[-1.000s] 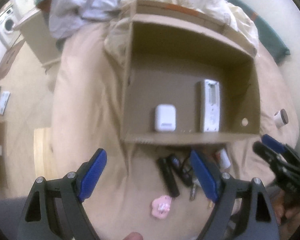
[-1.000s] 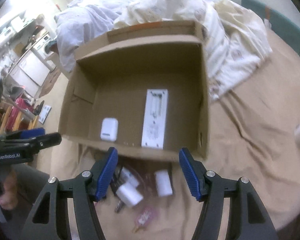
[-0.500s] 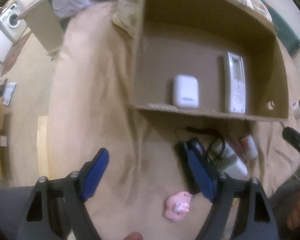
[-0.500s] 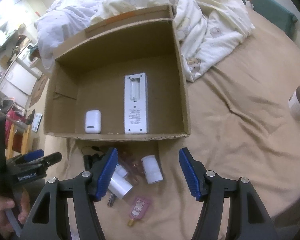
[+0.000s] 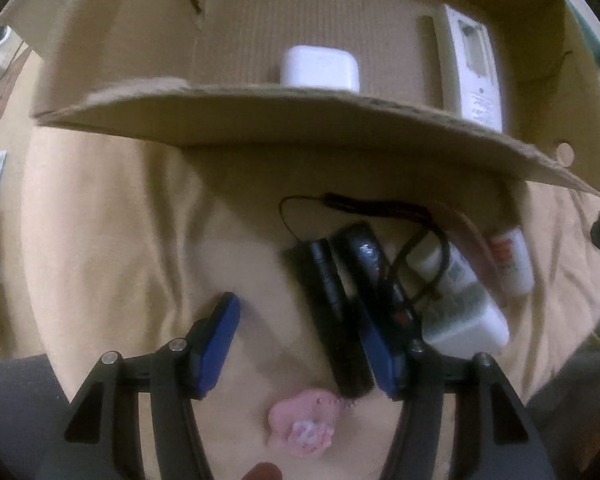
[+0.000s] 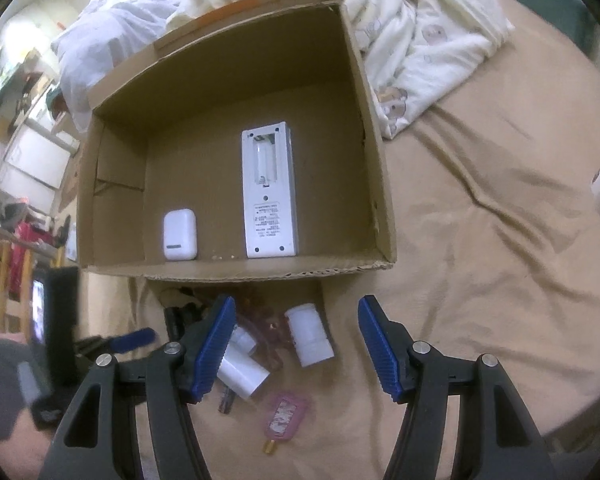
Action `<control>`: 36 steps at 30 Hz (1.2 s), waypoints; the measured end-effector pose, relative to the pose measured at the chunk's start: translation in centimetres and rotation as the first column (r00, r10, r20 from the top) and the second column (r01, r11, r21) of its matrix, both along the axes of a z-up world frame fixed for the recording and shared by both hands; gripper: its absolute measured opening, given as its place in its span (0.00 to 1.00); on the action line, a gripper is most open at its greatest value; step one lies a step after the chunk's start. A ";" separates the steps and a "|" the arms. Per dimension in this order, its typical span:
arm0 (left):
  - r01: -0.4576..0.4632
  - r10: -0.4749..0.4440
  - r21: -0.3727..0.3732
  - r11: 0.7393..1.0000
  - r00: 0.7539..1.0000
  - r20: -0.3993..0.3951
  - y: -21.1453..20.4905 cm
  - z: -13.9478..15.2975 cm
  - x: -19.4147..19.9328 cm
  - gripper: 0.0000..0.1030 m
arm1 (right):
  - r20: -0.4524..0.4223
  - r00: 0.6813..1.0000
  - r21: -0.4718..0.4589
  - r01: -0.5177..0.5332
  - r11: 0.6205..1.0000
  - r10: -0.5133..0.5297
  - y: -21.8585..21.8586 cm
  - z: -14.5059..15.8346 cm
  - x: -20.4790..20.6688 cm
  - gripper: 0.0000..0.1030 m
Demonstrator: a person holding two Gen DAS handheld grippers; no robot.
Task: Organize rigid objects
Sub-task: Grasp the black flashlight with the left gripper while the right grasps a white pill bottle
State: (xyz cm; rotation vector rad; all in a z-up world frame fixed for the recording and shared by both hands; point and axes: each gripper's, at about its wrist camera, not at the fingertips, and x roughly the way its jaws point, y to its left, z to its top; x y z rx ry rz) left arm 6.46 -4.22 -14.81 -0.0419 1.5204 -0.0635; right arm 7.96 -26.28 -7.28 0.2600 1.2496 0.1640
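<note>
Just ahead of the left tongs [image 5: 296,344], down low on the bed [image 5: 112,216]: a long black stick-shaped gadget [image 5: 332,300] lying between the blue pads, nearer the right-hand one, with a second black piece [image 5: 374,260] and a looped cord [image 5: 340,204] right beside it. Jaws spread wide, gripping nothing yet. Looks like the reach-in step of a pick, judging by how the black thing sits inside the gap.

Past those, toward the right pad and beyond: a white adapter-looking block [image 5: 460,300] and a small white tube with red print [image 5: 512,260]. Close under the tongs, a pink charm [image 5: 302,424].

Further ahead, the cardboard box [image 6: 236,272], already holding a white earbud case [image 6: 179,234] and a white remote [image 6: 269,192] with the battery cover off.

Right tongs [image 6: 296,344] hovering higher, also wide open and empty, a white cap-like cylinder [image 6: 310,334] below the gap.

Next move probably: centre on the black stick, close without snagging the cord, lift over the box's near wall. Cord tangle seems the main risk.
</note>
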 end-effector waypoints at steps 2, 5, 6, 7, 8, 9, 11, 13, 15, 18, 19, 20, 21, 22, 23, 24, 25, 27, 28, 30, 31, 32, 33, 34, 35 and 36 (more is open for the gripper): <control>0.000 -0.001 0.014 1.000 1.000 0.005 -0.3 -0.3 0.1 0.52 | -0.018 1.000 0.019 0.018 1.000 -0.018 -0.5 -0.3 0.2 0.65; 0.017 -0.017 0.005 1.000 0.999 0.051 -0.8 0.4 0.1 0.23 | -0.043 0.999 0.032 0.032 0.999 -0.031 -0.8 -0.8 0.3 0.65; 0.021 -0.021 0.003 1.000 0.998 0.057 -0.8 0.7 0.1 0.22 | -0.049 0.998 0.031 0.035 0.999 -0.033 -0.9 -1.0 0.4 0.65; 0.017 -0.017 -0.007 1.000 0.998 0.058 -0.7 0.8 0.0 0.21 | -0.055 0.998 0.028 0.035 0.999 -0.033 -0.9 -1.2 0.5 0.65; 0.008 -0.007 -0.018 1.000 0.998 0.058 -0.5 0.9 0.0 0.20 | -0.060 0.998 0.027 0.033 0.999 -0.032 -0.9 -1.3 0.6 0.65; 0.002 -0.001 -0.022 1.000 0.998 0.055 -0.4 0.9 0.0 0.20 | -0.064 0.997 0.027 0.032 0.999 -0.030 -0.9 -1.5 0.6 0.65; -0.002 0.003 -0.023 1.000 0.999 0.055 0.0 1.1 -0.1 0.19 | -0.079 0.997 0.028 0.026 0.999 -0.024 -0.8 -2.0 0.9 0.65; -0.006 0.005 0.003 1.000 0.997 0.073 0.6 1.6 -0.2 0.18 | -0.099 0.995 0.019 0.014 1.000 -0.012 -0.6 -2.5 1.3 0.65; -0.021 0.018 0.032 0.999 0.995 0.096 1.1 2.0 -0.1 0.17 | -0.118 0.993 -0.003 -0.012 1.000 0.012 -0.2 -3.2 1.5 0.63; -0.054 0.045 0.073 0.996 0.992 0.117 2.3 2.6 -0.1 0.17 | -0.157 0.986 -0.022 -0.055 0.998 0.051 0.5 -4.6 1.7 0.49; -0.064 0.054 0.082 0.995 0.992 0.118 2.6 2.7 -0.1 0.17 | -0.171 0.983 -0.025 -0.066 0.998 0.061 0.7 -5.0 1.7 0.47; -0.075 0.064 0.090 0.993 0.991 0.117 2.9 2.6 -0.1 0.17 | -0.181 0.981 -0.032 -0.078 0.996 0.071 1.0 -5.3 1.7 0.45; -0.083 0.072 0.096 0.992 0.991 0.114 3.2 2.6 -0.1 0.17 | -0.189 0.978 -0.046 -0.097 0.994 0.087 1.4 -5.6 1.7 0.44; -0.087 0.076 0.096 0.992 0.991 0.108 3.3 2.4 0.0 0.17 | -0.193 0.976 -0.064 -0.115 0.991 0.101 1.8 -5.8 1.7 0.42; -0.087 0.076 0.097 0.991 0.992 0.103 3.1 2.3 0.1 0.17 | -0.195 0.974 -0.093 -0.138 0.986 0.117 2.2 -6.1 1.7 0.40; -0.081 0.070 0.104 0.991 0.992 0.103 2.9 2.2 0.2 0.17 | -0.201 0.970 -0.124 -0.161 0.979 0.134 2.7 -6.4 1.7 0.37; -0.074 0.063 0.110 0.991 0.993 0.104 2.7 2.1 0.2 0.17 | -0.207 0.968 -0.134 -0.173 0.976 0.143 3.0 -6.6 1.7 0.36; -0.054 0.040 0.130 0.990 0.994 0.106 2.1 2.0 0.2 0.17 | -0.215 0.964 -0.155 -0.193 0.969 0.157 3.4 -7.0 1.6 0.36; -0.050 0.035 0.135 0.990 0.993 0.108 2.0 2.1 0.0 0.17 | -0.214 0.963 -0.165 -0.201 0.966 0.164 3.6 -7.1 1.6 0.36; -0.045 0.030 0.138 0.989 0.993 0.110 1.6 2.1 0.0 0.17 | -0.209 0.962 -0.179 -0.213 0.960 0.174 3.8 -7.1 1.6 0.35; -0.044 0.029 0.137 0.990 0.994 0.110 1.5 2.2 -0.1 0.17 | -0.208 0.962 -0.180 -0.215 0.960 0.177 3.8 -7.1 1.6 0.33; -0.042 0.027 0.139 0.989 0.993 0.111 1.4 2.1 -0.2 0.17 | -0.208 0.961 -0.183 -0.219 0.958 0.180 3.8 -7.1 1.6 0.33; -0.041 0.025 0.141 0.989 0.993 0.112 1.4 1.9 -0.6 0.17 | -0.207 0.961 -0.189 -0.223 0.956 0.183 3.9 -7.1 1.6 0.33; -0.038 0.022 0.144 0.989 0.993 0.112 1.3 1.8 -0.7 0.17 | -0.207 0.961 -0.193 -0.225 0.955 0.184 4.3 -7.2 1.4 0.33; -0.037 0.021 0.144 0.989 0.994 0.111 1.5 1.6 -0.6 0.17 | -0.208 0.961 -0.196 -0.224 0.955 0.183 4.4 -7.2 1.4 0.33; -0.036 0.020 0.143 0.989 0.994 0.111 2.4 1.2 -0.1 0.17 | -0.211 0.961 -0.197 -0.220 0.955 0.178 4.3 -7.4 1.5 0.33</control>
